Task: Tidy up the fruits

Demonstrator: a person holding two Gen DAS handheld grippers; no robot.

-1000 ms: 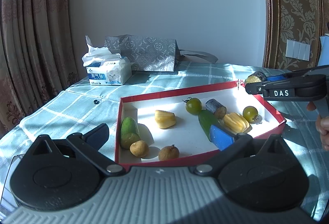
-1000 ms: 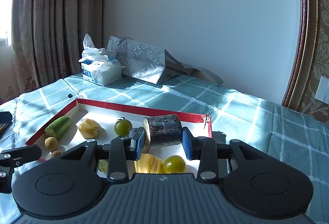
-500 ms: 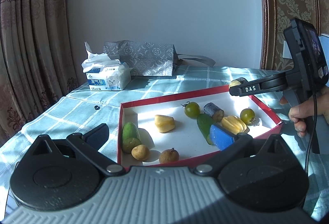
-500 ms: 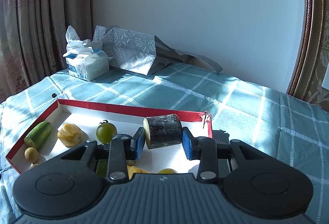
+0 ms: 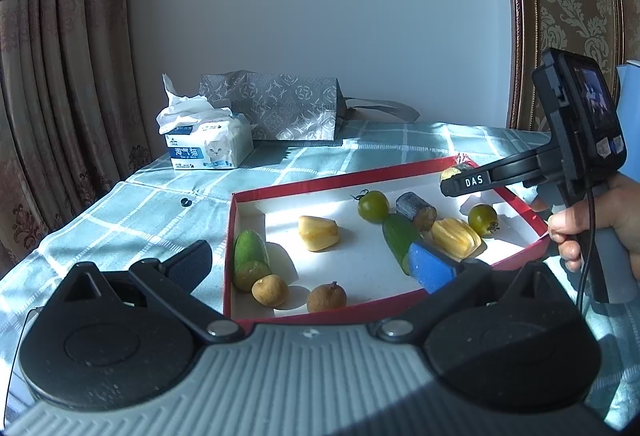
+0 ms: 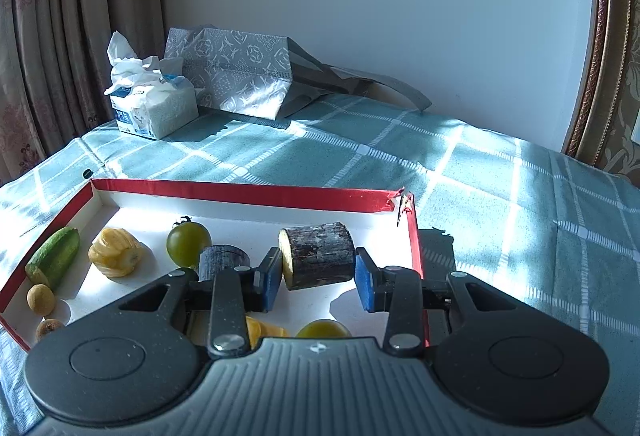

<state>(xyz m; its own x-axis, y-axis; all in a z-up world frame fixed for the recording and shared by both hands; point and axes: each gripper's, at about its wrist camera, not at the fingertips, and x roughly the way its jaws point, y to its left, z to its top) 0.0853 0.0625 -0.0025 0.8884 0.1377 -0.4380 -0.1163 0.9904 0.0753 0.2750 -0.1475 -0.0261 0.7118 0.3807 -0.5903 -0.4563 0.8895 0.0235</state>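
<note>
Currently we hold dark sugarcane piece (image 6: pixel 318 254) in right gripper (image 6: pixel 316 276), pads pinching its ends, above red tray's (image 6: pixel 240 190) far corner. Left gripper (image 5: pixel 312 268) spread wide, idle. Risk: round bark rolls free, drops onto green tomato (image 6: pixel 188 244).

A: The cloth (image 6: pixel 500 196) on the worktop looks woven and matt. The box (image 5: pixel 320 182) seems to be cardboard, red outside, white inside.

B: Yes. The sugarcane piece (image 6: pixel 318 254) has rough, dark bark. The tomato (image 5: pixel 373 206) is smooth and glossy. The tissue pack (image 6: pixel 154 110) is soft plastic.
</note>
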